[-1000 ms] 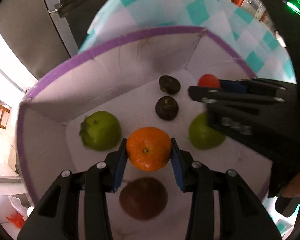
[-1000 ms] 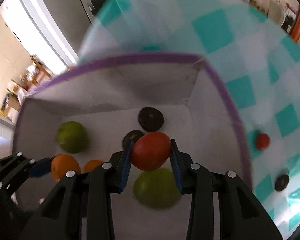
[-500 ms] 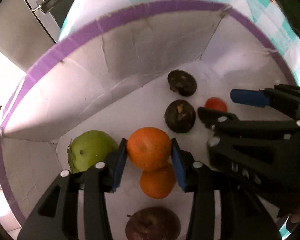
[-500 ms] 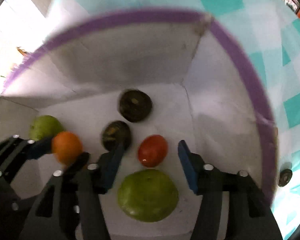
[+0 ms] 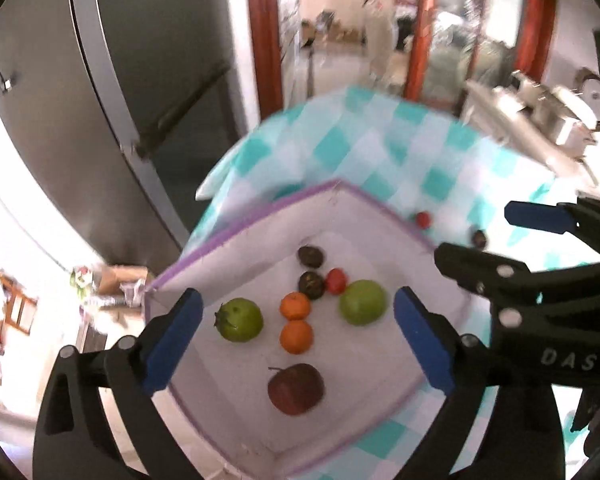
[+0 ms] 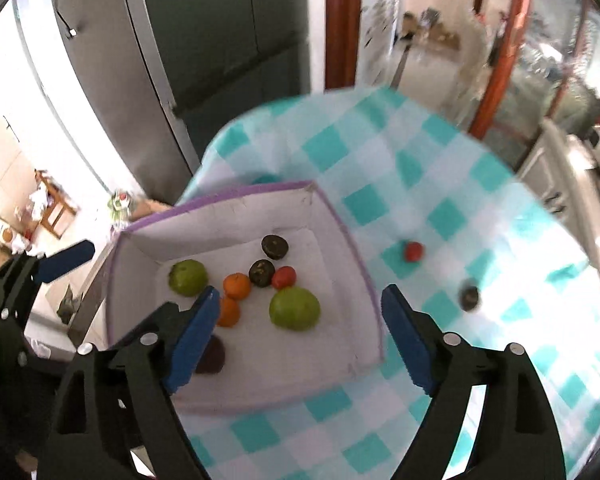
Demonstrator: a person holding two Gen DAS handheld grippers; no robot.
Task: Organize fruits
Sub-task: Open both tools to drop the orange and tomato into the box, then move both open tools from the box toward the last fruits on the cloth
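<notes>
A white box with a purple rim (image 5: 256,216) (image 6: 340,216) stands on the checked table. In it lie two oranges (image 5: 296,306) (image 6: 237,286), two green fruits (image 5: 362,302) (image 6: 295,308), two dark fruits (image 5: 311,284) (image 6: 262,273), a small red tomato (image 5: 336,281) (image 6: 284,277) and a dark red apple (image 5: 296,388). My left gripper (image 5: 298,346) is open and empty, raised above the box. My right gripper (image 6: 300,340) is open and empty, above the box's near right side. A second tomato (image 6: 413,251) and a dark fruit (image 6: 469,297) lie on the cloth right of the box.
The teal and white checked tablecloth (image 6: 440,184) covers the round table. A tall grey fridge (image 5: 80,100) stands behind the table to the left. A doorway with red-brown frames (image 5: 416,20) is at the back.
The left gripper opened and let the orange go beside the other orange. Both grippers opened wide and pulled up and back from the box. The tomato stays where the right gripper dropped it.
</notes>
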